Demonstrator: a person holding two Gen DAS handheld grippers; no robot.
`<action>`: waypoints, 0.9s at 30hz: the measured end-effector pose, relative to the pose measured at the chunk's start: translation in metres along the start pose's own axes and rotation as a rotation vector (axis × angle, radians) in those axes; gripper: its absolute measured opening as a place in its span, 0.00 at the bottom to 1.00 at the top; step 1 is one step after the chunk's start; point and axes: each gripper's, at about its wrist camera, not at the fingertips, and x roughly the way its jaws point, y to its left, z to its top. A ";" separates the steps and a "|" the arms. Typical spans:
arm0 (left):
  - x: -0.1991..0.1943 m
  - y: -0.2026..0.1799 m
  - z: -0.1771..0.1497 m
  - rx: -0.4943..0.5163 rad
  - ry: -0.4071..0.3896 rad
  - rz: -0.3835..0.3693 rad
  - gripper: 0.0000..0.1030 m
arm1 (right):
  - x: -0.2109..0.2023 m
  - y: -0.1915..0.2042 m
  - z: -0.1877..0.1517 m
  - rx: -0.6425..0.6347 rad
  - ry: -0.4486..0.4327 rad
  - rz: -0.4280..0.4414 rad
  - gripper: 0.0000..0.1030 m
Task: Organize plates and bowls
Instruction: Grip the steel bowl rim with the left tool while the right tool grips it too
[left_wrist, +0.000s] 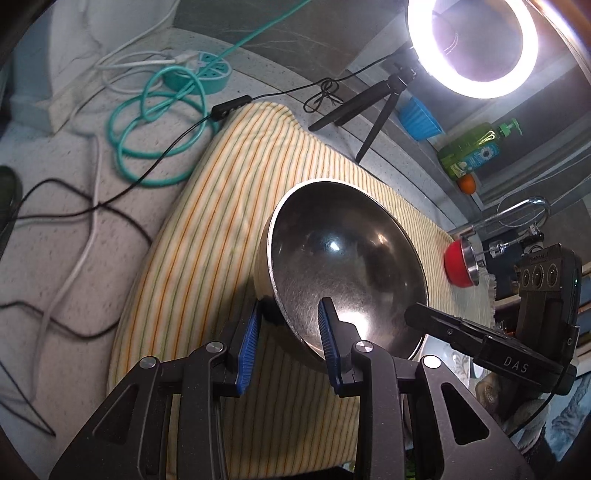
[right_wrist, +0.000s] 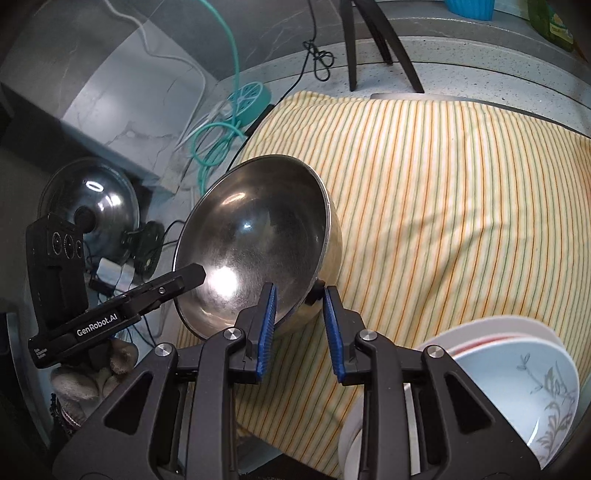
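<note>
Both claws (left_wrist: 291, 332) (right_wrist: 300, 317) gripping steel bowl (left_wrist: 343, 258), stacked plates (right_wrist: 517, 369) beside, striped cloth (right_wrist: 443, 184) beneath

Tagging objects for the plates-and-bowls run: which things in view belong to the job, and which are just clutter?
Job:
- steel bowl, rim clamped by left tongs and right tongs
- red bowl
- stacked white dishes
- striped cloth

Clutter:
- ring light on tripod
- teal power strip and teal cable
- soap bottle
- blue cup
- pot lid

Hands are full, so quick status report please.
Left claw and right claw both clamp the steel bowl's rim. Bowl tilted above striped cloth. Nothing blocking.
</note>
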 end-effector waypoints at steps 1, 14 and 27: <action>-0.003 0.001 -0.005 -0.004 -0.002 0.001 0.28 | -0.001 0.002 -0.004 -0.010 0.004 0.002 0.26; -0.021 0.012 -0.049 -0.062 -0.014 0.011 0.28 | 0.002 0.009 -0.047 -0.052 0.081 0.051 0.26; -0.023 0.011 -0.071 -0.064 0.009 0.014 0.28 | 0.001 0.007 -0.065 -0.091 0.112 0.043 0.26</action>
